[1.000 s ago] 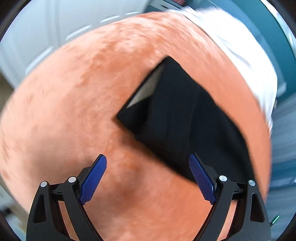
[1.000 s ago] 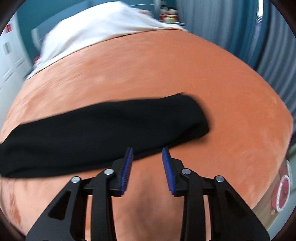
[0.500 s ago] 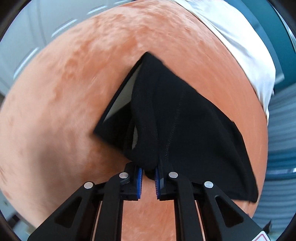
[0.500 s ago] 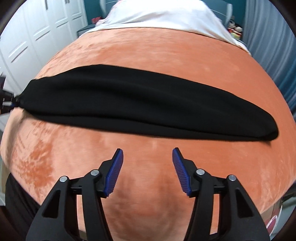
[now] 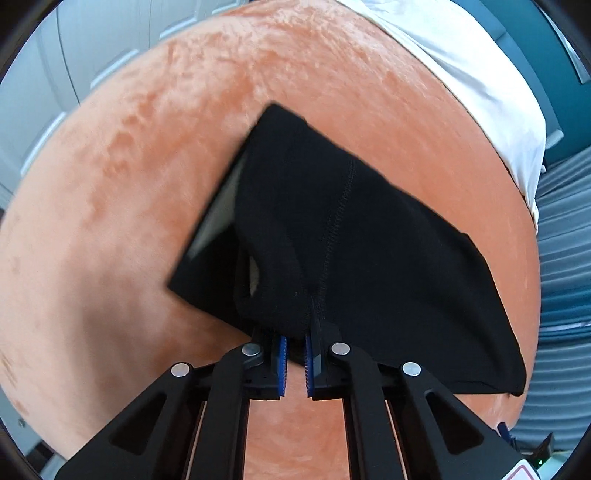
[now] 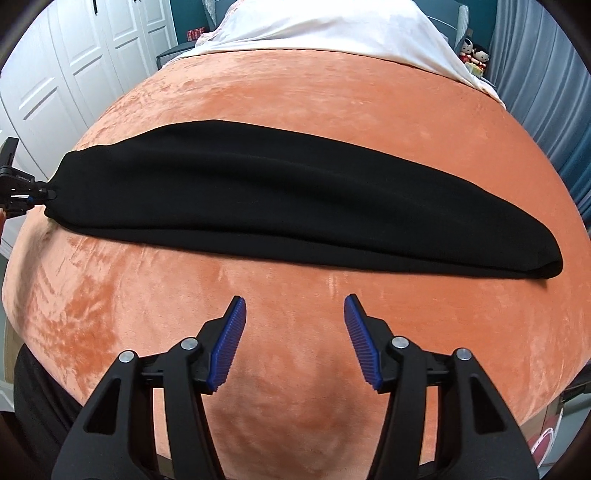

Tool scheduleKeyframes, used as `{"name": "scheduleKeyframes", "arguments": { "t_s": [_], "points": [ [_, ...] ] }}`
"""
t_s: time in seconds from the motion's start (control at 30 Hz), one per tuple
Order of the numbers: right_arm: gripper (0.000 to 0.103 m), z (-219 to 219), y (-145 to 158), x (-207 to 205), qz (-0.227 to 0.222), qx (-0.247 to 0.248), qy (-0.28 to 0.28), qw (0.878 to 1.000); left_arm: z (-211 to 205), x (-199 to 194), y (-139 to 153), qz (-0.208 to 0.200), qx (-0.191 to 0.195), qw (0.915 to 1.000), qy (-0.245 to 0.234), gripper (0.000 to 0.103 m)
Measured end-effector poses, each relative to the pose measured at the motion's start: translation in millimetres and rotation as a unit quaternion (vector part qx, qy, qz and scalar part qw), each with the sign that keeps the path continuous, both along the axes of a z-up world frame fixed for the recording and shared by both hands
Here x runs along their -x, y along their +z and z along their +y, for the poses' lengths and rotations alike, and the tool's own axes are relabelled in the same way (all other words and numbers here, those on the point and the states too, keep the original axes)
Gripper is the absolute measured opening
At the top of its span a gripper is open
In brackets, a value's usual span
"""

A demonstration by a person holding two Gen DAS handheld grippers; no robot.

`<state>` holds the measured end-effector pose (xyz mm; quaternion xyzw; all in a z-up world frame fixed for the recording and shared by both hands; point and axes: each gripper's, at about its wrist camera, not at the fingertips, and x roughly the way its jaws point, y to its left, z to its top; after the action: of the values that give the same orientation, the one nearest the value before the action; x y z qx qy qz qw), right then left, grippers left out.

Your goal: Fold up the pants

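The black pants [image 6: 236, 206] lie folded lengthwise as a long strip across the orange bedspread [image 6: 332, 110]. My left gripper [image 5: 294, 345] is shut on the waistband end of the pants [image 5: 362, 251], lifting that edge slightly; it also shows in the right wrist view [image 6: 37, 194] at the far left, pinching the pants' left end. My right gripper [image 6: 295, 325] is open and empty, hovering over bare bedspread just in front of the middle of the pants. The leg end lies flat at the right.
A white sheet [image 6: 332, 33] covers the head of the bed. White wardrobe doors [image 6: 55, 74] stand to the left, grey-blue curtains [image 6: 554, 74] to the right. The bed's near edge lies just below my right gripper.
My left gripper closed on the waistband end of the pants and lifted it. My right gripper opened wider and pulled back from the pants toward the near edge.
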<state>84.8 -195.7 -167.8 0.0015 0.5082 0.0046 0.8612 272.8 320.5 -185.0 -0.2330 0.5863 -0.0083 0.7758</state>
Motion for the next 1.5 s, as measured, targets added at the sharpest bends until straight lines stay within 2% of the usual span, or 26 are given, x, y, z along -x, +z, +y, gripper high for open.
{"name": "scheduleKeyframes", "arguments": {
  "t_s": [0.07, 0.13, 0.27, 0.3, 0.33, 0.4, 0.47, 0.57, 0.63, 0.67, 0.77, 0.83, 1.0, 1.03, 1.07, 1.1, 1.13, 1.2, 1.23, 1.3, 1.37, 1.43, 1.47, 1.5],
  "points": [
    [0.054, -2.5, 3.0, 1.7, -0.004, 0.003, -0.006, 1.000, 17.5, 1.8, 9.1, -0.004, -0.001, 1.0000, 0.003, 0.006],
    [0.058, -5.5, 4.4, 3.3, -0.006, 0.002, -0.008, 1.000, 32.7, 4.0, 9.0, -0.001, -0.010, 0.9999, 0.010, 0.007],
    [0.061, -13.6, -10.6, 4.4, 0.009, 0.011, -0.019, 1.000, 31.1, 4.7, -27.7, 0.040, -0.043, 0.9982, -0.004, 0.008],
    [0.061, -15.9, -13.8, 4.4, 0.012, 0.011, -0.022, 1.000, 24.5, 7.0, -27.3, 0.029, -0.055, 0.9980, -0.011, 0.008],
    [0.061, -19.9, -17.3, 4.9, 0.016, 0.008, -0.027, 0.999, 16.2, 9.6, -21.5, 0.011, -0.077, 0.9968, -0.015, 0.012],
    [0.061, -35.3, -20.8, 8.3, 0.018, 0.002, -0.049, 0.999, 7.9, 13.5, -10.1, -0.012, -0.099, 0.9949, -0.015, 0.020],
    [0.061, -68.4, -20.3, 13.0, 0.014, -0.013, -0.086, 0.996, 4.7, 19.0, -0.1, -0.017, -0.113, 0.9934, 0.001, 0.057],
    [0.061, -138.0, -11.8, 18.4, -0.006, -0.020, -0.165, 0.986, -2.1, 33.3, 12.9, -0.021, -0.158, 0.9870, 0.017, 0.058],
    [0.070, -185.8, -4.2, 19.6, -0.023, -0.011, -0.212, 0.977, -13.9, 45.7, 22.8, -0.026, -0.204, 0.9785, 0.016, 0.058],
    [0.071, -224.8, -0.3, 17.3, -0.030, -0.003, -0.245, 0.969, -19.8, 51.8, 26.9, -0.032, -0.215, 0.9760, 0.010, 0.058],
    [0.071, -296.8, 3.3, 6.5, -0.040, -0.001, -0.290, 0.956, -58.4, 68.4, 40.1, -0.054, -0.256, 0.9650, -0.018, 0.058],
    [0.071, -340.6, 1.4, -9.1, -0.045, -0.008, -0.308, 0.950, -84.9, 74.4, 45.4, -0.067, -0.264, 0.9615, -0.034, 0.062],
    [0.071, -386.7, -28.7, -56.2, -0.014, -0.033, -0.287, 0.957, -161.2, 75.4, 46.4, -0.090, -0.260, 0.9583, -0.076, 0.068],
    [0.063, -388.9, -39.1, -68.2, -0.005, -0.036, -0.272, 0.962, -175.9, 74.0, 44.7, -0.090, -0.260, 0.9575, -0.085, 0.068],
    [0.049, -386.5, -46.8, -75.6, 0.000, -0.048, -0.251, 0.967, -184.8, 72.3, 42.8, -0.090, -0.259, 0.9570, -0.093, 0.068],
    [0.014, -384.1, -52.2, -79.0, 0.006, -0.057, -0.235, 0.970, -196.0, 71.5, 40.8, -0.090, -0.262, 0.9557, -0.100, 0.068],
    [0.009, -381.7, -54.3, -87.9, 0.014, -0.063, -0.216, 0.974, -206.3, 68.0, 39.3, -0.089, -0.265, 0.9543, -0.106, 0.068],
    [0.008, -373.1, -30.3, -89.2, -0.034, -0.036, -0.188, 0.981, -217.9, 63.8, 37.6, -0.090, -0.267, 0.9525, -0.116, 0.068],
    [0.008, -369.1, -6.2, -88.3, -0.076, -0.011, -0.175, 0.982, -223.0, 61.1, 36.1, -0.090, -0.273, 0.9506, -0.117, 0.069],
    [0.009, -368.6, 13.1, -87.9, -0.116, 0.022, -0.163, 0.980, -231.2, 54.5, 30.7, -0.094, -0.276, 0.9485, -0.125, 0.072],
    [0.010, -370.9, -11.3, -100.1, -0.075, 0.067, -0.150, 0.983, -239.6, 52.6, 23.4, -0.088, -0.281, 0.9473, -0.126, 0.073],
    [0.012, -378.2, -70.8, -112.0, 0.031, 0.057, -0.152, 0.986, -245.5, 50.8, 15.9, -0.079, -0.285, 0.9470, -0.126, 0.073],
    [0.013, -374.5, -75.3, -109.4, 0.021, 0.068, -0.151, 0.986, -247.1, 49.7, 12.1, -0.075, -0.286, 0.9473, -0.125, 0.073],
    [0.023, -368.1, -67.2, -105.8, -0.001, 0.088, -0.157, 0.984, -246.3, 49.5, 10.8, -0.074, -0.285, 0.9474, -0.124, 0.073]
  ]
}}
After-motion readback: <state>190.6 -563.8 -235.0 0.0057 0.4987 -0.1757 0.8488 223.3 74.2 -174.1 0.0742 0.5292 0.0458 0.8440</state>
